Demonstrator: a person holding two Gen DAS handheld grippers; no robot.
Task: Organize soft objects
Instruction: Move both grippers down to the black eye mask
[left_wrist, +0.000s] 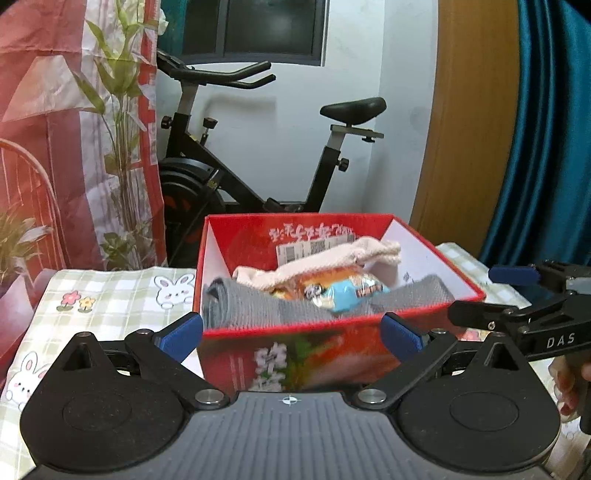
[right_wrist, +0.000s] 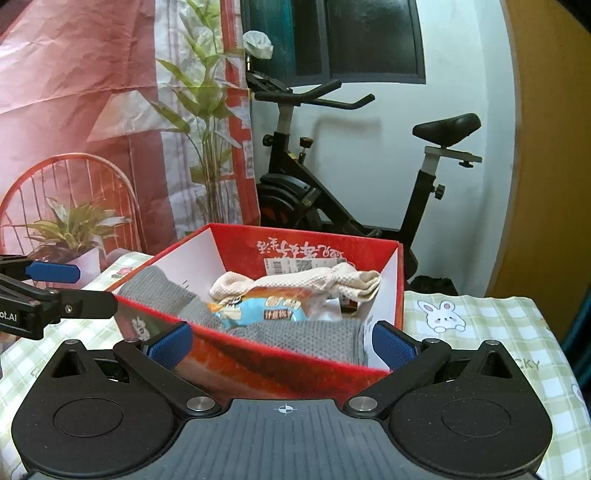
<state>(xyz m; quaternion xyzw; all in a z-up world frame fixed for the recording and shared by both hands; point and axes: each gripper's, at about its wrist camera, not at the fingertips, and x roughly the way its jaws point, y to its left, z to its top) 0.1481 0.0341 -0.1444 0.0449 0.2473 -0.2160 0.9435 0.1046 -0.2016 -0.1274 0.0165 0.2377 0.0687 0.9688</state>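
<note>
Checked bunny-print cloth covers the counter (left_wrist: 110, 295), where a red open-topped cardboard box (left_wrist: 295, 350) already holds the soft things.
Grey knitted cloth (right_wrist: 314, 338) lies crosswise ahead of right gripper (right_wrist: 282, 345) and left gripper (left_wrist: 291, 336); both jaws wide, empty.

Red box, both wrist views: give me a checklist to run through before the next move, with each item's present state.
1. Soft things inside the red box: ok. The grey cloth and the cream cloth lie within its walls.
2. Snack packet also inside: ok, lying on the grey cloth.
3. Left gripper jaws wide, nothing held: ok.
4. Right gripper jaws wide, nothing held: ok.
5. Box clear of both grippers: cannot tell; its near wall sits between the jaws in each view, contact unclear.
6. No soft things left on the checked tablecloth: ok where visible.
</note>
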